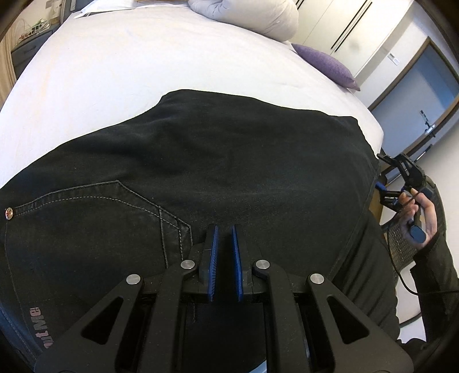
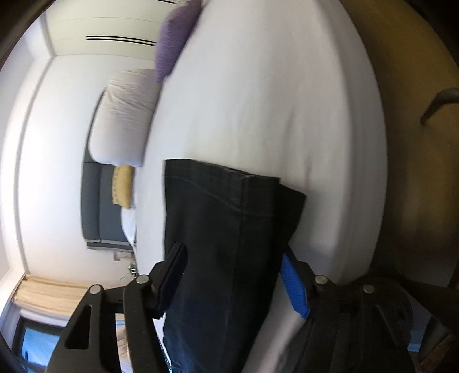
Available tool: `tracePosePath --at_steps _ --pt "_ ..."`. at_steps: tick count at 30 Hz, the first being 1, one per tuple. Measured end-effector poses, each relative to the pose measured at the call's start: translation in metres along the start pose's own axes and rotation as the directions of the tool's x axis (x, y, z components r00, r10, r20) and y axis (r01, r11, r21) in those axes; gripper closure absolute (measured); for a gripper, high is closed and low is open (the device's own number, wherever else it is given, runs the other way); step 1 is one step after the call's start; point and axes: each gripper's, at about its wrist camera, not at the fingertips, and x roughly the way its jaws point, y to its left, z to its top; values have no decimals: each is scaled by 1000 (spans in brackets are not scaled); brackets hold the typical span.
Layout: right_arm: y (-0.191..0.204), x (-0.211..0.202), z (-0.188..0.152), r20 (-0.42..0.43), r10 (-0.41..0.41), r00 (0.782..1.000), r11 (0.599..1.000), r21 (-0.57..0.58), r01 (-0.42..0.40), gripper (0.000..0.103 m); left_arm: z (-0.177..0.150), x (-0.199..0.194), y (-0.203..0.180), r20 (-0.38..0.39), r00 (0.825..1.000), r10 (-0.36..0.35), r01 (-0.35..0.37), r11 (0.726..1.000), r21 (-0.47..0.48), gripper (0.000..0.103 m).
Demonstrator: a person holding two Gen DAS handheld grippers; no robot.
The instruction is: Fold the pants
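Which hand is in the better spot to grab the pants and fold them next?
Probably right. The right hand-held gripper is open with the black pants' edge between its fingers, so it only needs to pinch. The left hand-held gripper is shut above the flat pants.

We saw bright, even daylight, a sharp left wrist view, motion smear across the right, and fisheye bending with dark corners.

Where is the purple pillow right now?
In the left wrist view, the purple pillow lies at the bed's far right edge, beside the white duvet, beyond the black jeans.
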Motion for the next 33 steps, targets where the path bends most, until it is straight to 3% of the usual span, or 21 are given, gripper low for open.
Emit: tracePosePath --at_steps 4,11,18,20,23,25,27,29,33 --pt "-4 -14 -1 26 59 998 998 -7 -59 46 0 2 -1 2 1000 -8 8 1000 -7 94" --pt "-5 -36 -19 81 179 981 982 -74 -173 46 -1 2 5 2 1000 -11 11 1000 -8 94" --pt "-2 -27 -19 63 276 959 958 -92 -270 46 -1 0 6 1 1000 -14 14 1000 -14 94" --pt "-6 -21 -15 49 245 968 967 -76 -241 46 -1 0 6 1 1000 -15 15 1000 -15 94" --pt "-13 -11 -7 58 138 989 989 -53 -135 46 -1 0 6 1 1000 -15 15 1000 -16 94" --pt "-15 -5 -3 47 148 988 989 -31 -146 47 -1 0 6 1 1000 -15 15 1000 -16 94" --pt "-13 -1 0 39 157 987 987 -38 -156 51 -1 0 6 1 1000 -15 15 1000 -17 94" --pt "-13 1 3 26 183 983 983 -33 -182 71 -1 0 6 1 1000 -16 16 1000 -18 94" --pt "-18 8 9 9 213 977 977 5 -213 91 -1 1 7 -2 1000 -22 22 999 -26 94"
